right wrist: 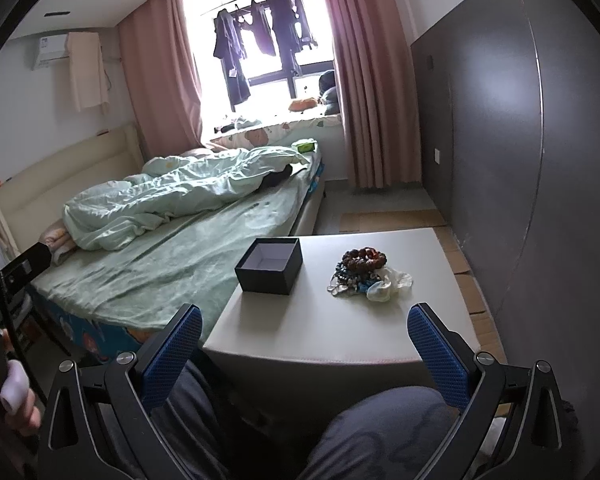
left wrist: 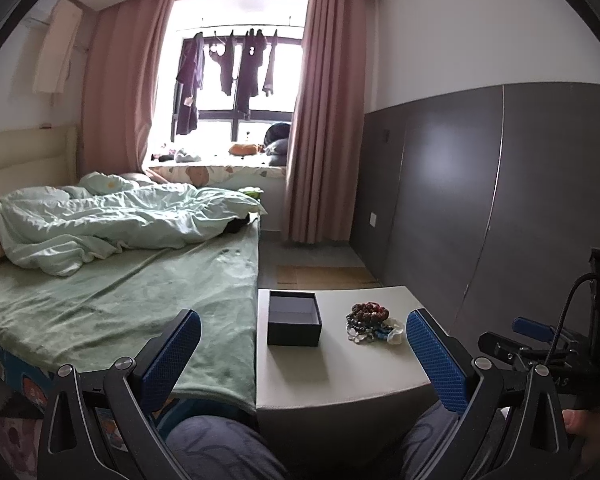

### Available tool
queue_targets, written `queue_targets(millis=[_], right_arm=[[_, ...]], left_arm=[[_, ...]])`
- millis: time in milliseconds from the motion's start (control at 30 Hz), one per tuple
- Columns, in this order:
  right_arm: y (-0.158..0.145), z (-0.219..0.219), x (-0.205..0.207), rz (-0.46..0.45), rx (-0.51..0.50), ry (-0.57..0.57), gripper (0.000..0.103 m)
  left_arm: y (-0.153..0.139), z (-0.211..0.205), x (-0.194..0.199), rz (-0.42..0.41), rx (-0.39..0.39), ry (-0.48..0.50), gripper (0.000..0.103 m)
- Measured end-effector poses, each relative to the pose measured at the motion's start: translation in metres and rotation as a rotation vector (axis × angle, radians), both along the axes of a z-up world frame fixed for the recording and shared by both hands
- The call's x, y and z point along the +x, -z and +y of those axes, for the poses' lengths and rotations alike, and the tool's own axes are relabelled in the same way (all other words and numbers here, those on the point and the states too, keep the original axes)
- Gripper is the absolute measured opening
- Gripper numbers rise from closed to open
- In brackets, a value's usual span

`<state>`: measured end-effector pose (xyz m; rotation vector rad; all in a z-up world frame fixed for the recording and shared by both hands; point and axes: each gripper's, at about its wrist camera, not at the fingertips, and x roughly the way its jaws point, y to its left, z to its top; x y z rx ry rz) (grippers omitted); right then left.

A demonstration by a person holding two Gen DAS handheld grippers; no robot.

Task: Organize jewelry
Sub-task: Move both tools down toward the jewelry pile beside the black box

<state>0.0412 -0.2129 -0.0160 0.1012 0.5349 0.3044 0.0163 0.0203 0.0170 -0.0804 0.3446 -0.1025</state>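
Left wrist view shows one dark box (left wrist: 294,323), lid off and hollow, standing on a pale table (left wrist: 332,376) beside a bed (left wrist: 140,304). To the right of the box, apart from it, lies one heap of jewelry (left wrist: 370,322): beaded bracelets tangled together, reddish-brown beads on top, blue and clear ones below; the separate pieces are too knotted to count. The left gripper (left wrist: 304,356) hangs above the near table edge, its two blue-padded fingers (left wrist: 176,356) spread wide and holding nothing. At the right edge the other tool shows pale letters that seem to read "AS", the rest hidden.

From the right wrist view, the right gripper (right wrist: 305,354) is likewise spread wide and bare, short of the table (right wrist: 340,336). The box (right wrist: 269,266) sits at the left, the jewelry (right wrist: 366,274) near the middle, with a crumpled whitish scrap touching its right side. Two pink curtains (right wrist: 372,92) frame the window, where several dark garments hang.
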Motion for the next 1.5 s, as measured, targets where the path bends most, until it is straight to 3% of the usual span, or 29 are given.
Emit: queue_targets(millis=[433, 567, 733, 800, 1100, 1267, 1500], right_arm=[[0.023, -0.034, 0.055, 0.058, 0.070, 0.020, 0.101], [0.038, -0.048, 0.080, 0.113, 0.097, 0.019, 0.087], [0.060, -0.065, 0.106, 0.169, 0.116, 0.027, 0.081], [0.069, -0.071, 0.116, 0.196, 0.129, 0.030, 0.073], [0.113, -0.095, 0.162, 0.308, 0.224, 0.026, 0.061], [0.128, -0.101, 0.196, 0.340, 0.270, 0.011, 0.059], [0.140, -0.100, 0.244, 0.369, 0.256, 0.004, 0.059]], left_arm=[[0.012, -0.024, 0.069, 0.059, 0.007, 0.071, 0.103], [0.021, -0.031, 0.093, 0.095, -0.014, 0.108, 0.103], [0.037, -0.044, 0.126, 0.151, -0.038, 0.156, 0.103], [0.044, -0.051, 0.138, 0.172, -0.046, 0.178, 0.101], [0.078, -0.080, 0.198, 0.297, -0.089, 0.261, 0.081], [0.092, -0.096, 0.229, 0.341, -0.093, 0.294, 0.076], [0.111, -0.116, 0.278, 0.414, -0.110, 0.324, 0.073]])
